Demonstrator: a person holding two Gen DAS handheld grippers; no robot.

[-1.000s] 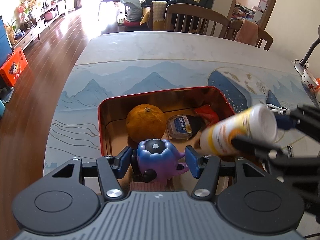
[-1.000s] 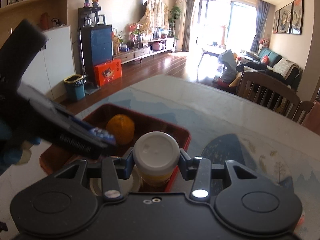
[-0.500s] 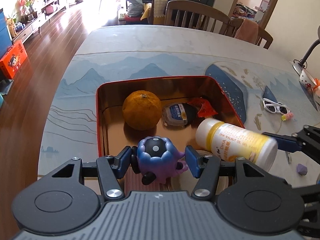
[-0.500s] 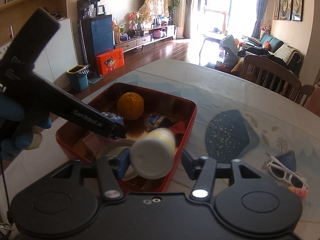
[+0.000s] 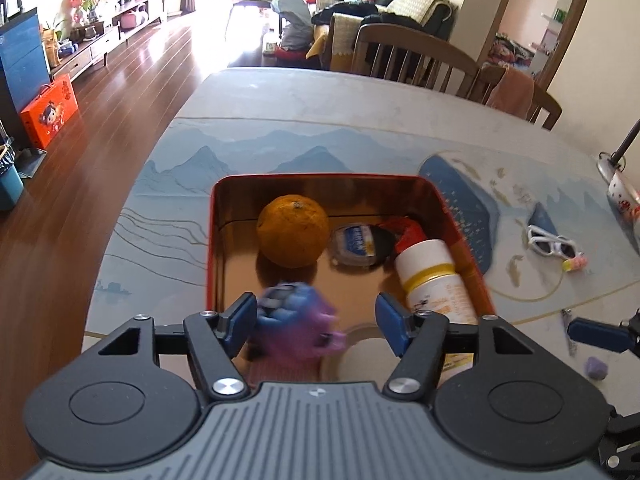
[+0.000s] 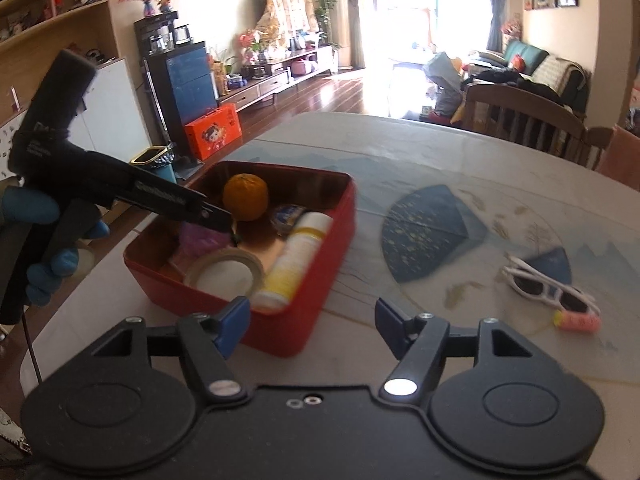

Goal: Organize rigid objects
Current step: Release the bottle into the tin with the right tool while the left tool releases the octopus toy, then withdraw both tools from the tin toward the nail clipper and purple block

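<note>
A red tin [image 5: 212, 240] [image 6: 320, 280] on the table holds an orange [image 5: 292, 230] [image 6: 245, 197], a small round packet [image 5: 354, 240], a tape roll [image 6: 224, 274], and a white and yellow bottle [image 5: 434, 276] [image 6: 296, 256] lying along its right wall. My left gripper [image 5: 316, 320] is open above the tin; a blurred purple toy [image 5: 296, 320] [image 6: 198, 240] sits between its spread fingers, against the left one. My right gripper [image 6: 308, 324] is open and empty, just outside the tin's near corner.
White sunglasses [image 5: 554, 244] [image 6: 548, 288] and a small pink item [image 6: 576, 322] lie on the table right of the tin. A small purple piece [image 5: 596, 368] lies near the right gripper. Chairs [image 5: 416, 56] stand at the far edge. A lamp [image 5: 618, 176] is at right.
My right gripper opened, let the bottle drop into the tin and pulled back. My left gripper opened and the purple toy came loose between its fingers.
</note>
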